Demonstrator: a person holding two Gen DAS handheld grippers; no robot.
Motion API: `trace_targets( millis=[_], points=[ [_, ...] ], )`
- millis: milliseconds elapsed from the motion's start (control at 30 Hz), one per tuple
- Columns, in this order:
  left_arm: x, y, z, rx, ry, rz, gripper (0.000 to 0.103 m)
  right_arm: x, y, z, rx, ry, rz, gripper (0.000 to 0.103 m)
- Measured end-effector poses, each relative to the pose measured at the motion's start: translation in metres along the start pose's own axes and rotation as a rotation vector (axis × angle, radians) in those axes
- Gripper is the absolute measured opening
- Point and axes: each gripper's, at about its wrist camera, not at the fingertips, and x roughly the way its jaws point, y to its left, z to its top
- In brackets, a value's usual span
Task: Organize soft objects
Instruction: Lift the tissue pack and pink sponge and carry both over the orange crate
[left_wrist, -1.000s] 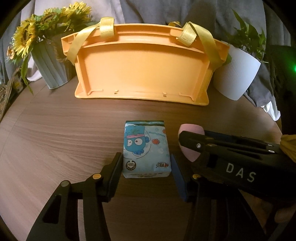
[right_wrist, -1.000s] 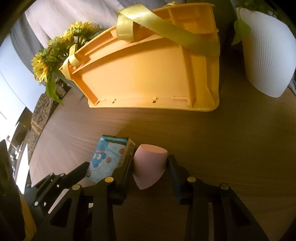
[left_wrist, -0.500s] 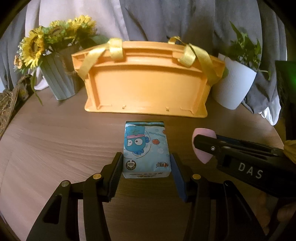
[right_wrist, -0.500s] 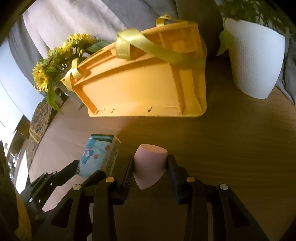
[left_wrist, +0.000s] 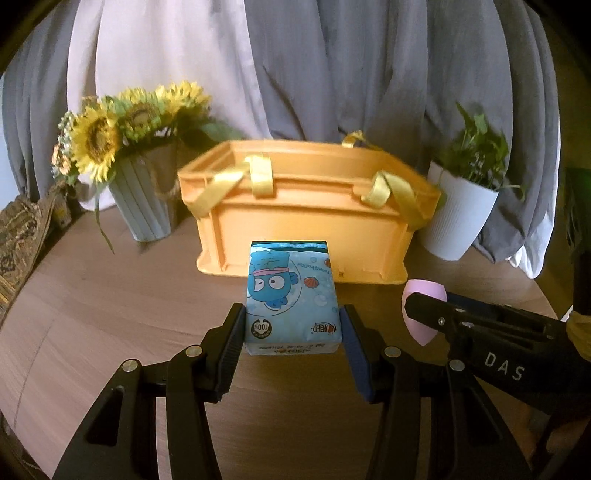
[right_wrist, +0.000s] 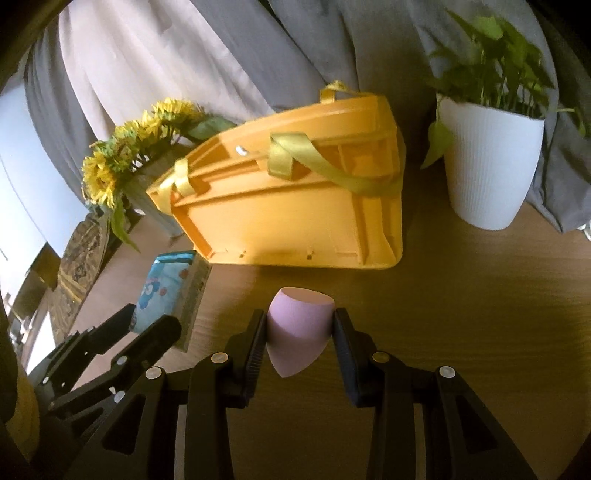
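My left gripper (left_wrist: 291, 325) is shut on a blue tissue pack (left_wrist: 291, 299) with a cartoon fish and holds it above the table, in front of the orange basket (left_wrist: 306, 225). My right gripper (right_wrist: 299, 328) is shut on a pink makeup sponge (right_wrist: 299, 328) and holds it off the table. The sponge (left_wrist: 421, 314) and right gripper (left_wrist: 480, 332) show at the right of the left wrist view. The tissue pack (right_wrist: 170, 291) and the left gripper (right_wrist: 147, 325) show at the left of the right wrist view. The basket (right_wrist: 295, 214) has yellow ribbon handles.
A grey vase of sunflowers (left_wrist: 140, 195) stands left of the basket. A white pot with a green plant (left_wrist: 461, 218) stands right of it. Grey and white curtains hang behind. The wooden round table (left_wrist: 92, 314) ends at the left and right.
Both grippers have risen with their objects. The tissue pack has left the table. The basket's open top now shows in the left wrist view.
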Motion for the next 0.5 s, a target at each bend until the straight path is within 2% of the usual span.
trace_targets(
  millis=[500],
  points=[
    [-0.042,0.019,0.027,0.031,-0.108,0.005,0.051,-0.043,0.034,0.013,0.018,-0.139,-0.024,0.038]
  ],
)
